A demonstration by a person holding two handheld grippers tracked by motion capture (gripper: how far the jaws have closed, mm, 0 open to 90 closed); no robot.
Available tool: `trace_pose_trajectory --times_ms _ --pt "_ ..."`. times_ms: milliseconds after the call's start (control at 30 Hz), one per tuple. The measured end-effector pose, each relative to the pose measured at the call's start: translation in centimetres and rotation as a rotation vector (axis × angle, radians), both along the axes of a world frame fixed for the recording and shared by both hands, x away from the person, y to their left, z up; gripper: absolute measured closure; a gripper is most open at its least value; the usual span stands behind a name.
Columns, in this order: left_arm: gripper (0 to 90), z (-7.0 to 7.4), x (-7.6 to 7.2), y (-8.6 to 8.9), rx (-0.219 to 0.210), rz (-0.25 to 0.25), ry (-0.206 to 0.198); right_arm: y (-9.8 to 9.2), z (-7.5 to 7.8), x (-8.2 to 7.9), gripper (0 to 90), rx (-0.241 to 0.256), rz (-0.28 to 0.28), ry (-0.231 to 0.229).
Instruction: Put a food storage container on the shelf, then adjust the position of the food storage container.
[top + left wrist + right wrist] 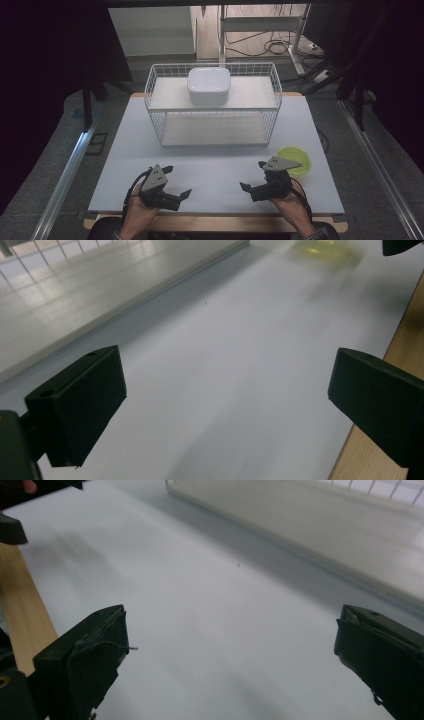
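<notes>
A white wire basket (152,85) stands at the middle back of the white table (215,165), and a white lidded bowl (208,85) rests on its upper shelf. A small lime-green dish (298,157) lies at the front right. My left gripper (177,181) is held open near the front left edge, with nothing between its jaws. My right gripper (253,176) is open too, just left of the green dish. In the left gripper view the jaws (225,405) stand wide over bare table, with the dish (320,251) blurred far ahead. The right gripper (230,665) likewise spans bare table.
The basket's lower shelf (215,131) lies open toward me. A wooden table edge (210,222) runs along the front. Dark curtains flank both sides, and metal rails (65,175) run along the floor. Cables and a frame stand behind the table.
</notes>
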State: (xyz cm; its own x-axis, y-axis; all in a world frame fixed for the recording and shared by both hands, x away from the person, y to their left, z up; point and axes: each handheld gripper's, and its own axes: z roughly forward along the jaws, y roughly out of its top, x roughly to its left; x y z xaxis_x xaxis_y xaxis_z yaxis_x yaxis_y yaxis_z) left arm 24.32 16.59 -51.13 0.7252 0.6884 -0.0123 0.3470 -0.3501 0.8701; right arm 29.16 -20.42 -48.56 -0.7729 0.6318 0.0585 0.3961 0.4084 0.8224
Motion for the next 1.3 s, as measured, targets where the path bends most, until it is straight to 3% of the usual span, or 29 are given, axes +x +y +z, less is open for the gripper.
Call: trace_pose_trajectory --times_ms 100,233,433,800,867,900,933,967,1000,1033,1300 --pt "2.2 -0.3 0.2 0.3 0.002 0.013 0.012 -0.3 -0.6 0.0 1.9 -0.012 -0.008 0.023" --pt "2.5 -0.2 0.2 0.5 -0.009 0.018 0.011 -0.6 -0.7 0.2 2.4 -0.006 -0.016 0.028" --pt "2.5 -0.3 0.2 0.3 0.011 0.010 0.006 -0.7 -0.6 0.3 2.5 -0.012 -0.030 0.026" --pt "2.6 -0.6 0.3 0.0 0.046 0.009 0.021 -1.8 0.4 0.8 2.4 -0.039 -0.113 0.014" --pt "2.6 -0.7 0.3 0.0 0.050 0.010 0.028 -2.1 0.9 0.8 9.2 -0.049 -0.138 0.006" --pt "2.6 -0.7 0.4 0.0 0.052 0.010 0.031 -2.5 1.3 0.7 20.2 -0.052 -0.163 -0.004" --pt "2.6 -0.8 0.4 0.0 0.052 0.011 0.033 -2.8 1.5 0.7 25.6 -0.053 -0.177 -0.008" --pt "2.6 -0.8 0.4 0.0 0.051 0.012 0.035 -2.8 1.5 0.7 25.6 -0.053 -0.177 -0.008" --pt "2.7 -0.8 0.4 0.1 0.051 0.014 0.036 -3.4 1.9 0.8 36.0 -0.052 -0.204 -0.016" --pt "2.7 -0.8 0.4 0.1 0.051 0.014 0.036 -3.4 1.9 0.8 36.0 -0.052 -0.204 -0.016" --pt "2.9 -0.8 0.5 0.1 0.045 0.014 0.038 -6.1 3.0 1.5 68.5 -0.078 -0.286 -0.054"
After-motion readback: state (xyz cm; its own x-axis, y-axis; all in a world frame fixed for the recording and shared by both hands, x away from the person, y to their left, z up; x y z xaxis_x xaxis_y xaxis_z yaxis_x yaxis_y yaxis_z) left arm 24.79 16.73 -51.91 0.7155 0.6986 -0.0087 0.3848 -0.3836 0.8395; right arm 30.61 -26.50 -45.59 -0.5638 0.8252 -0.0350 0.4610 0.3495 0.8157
